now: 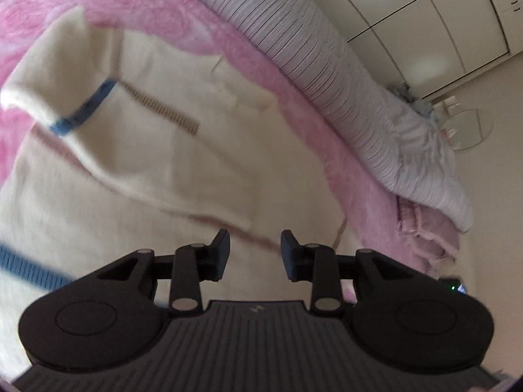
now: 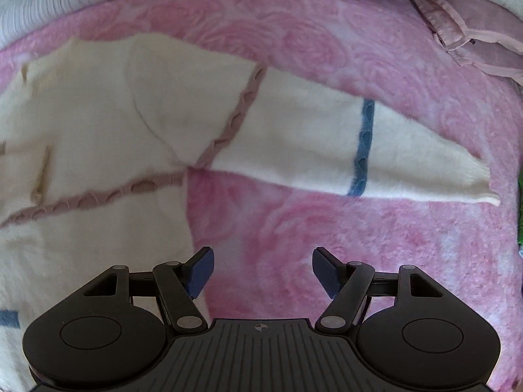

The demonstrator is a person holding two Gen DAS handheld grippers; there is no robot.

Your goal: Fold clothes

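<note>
Left wrist view: cream sweater (image 1: 137,163) spread on pink fleece blanket (image 1: 248,52), filling everything ahead of and to the left of the jaws. Left gripper (image 1: 255,254) with jaws apart, nothing between them, hanging over the cream knit. One sleeve (image 1: 62,75) folded across the body, far ahead-left of the jaws, blue band (image 1: 83,107) near its cuff. Shown only here: striped duvet (image 1: 327,75) beyond the blanket, ahead-right of the jaws, and white wardrobe doors (image 1: 434,23) past it.

Right wrist view: right gripper (image 2: 263,271) with jaws wide apart, empty, over bare pink fleece blanket (image 2: 327,245). Sweater body (image 2: 81,124) ahead-left of the jaws. Shown only here: the other sleeve (image 2: 327,143) stretched out flat, long axis running from straight ahead of the jaws to ahead-right, cuff (image 2: 483,183) pointing right, blue stripe (image 2: 362,150) crossing it near that end. Pink knitted trim (image 2: 228,124) at the shoulder seam, straight ahead of the left jaw.
</note>
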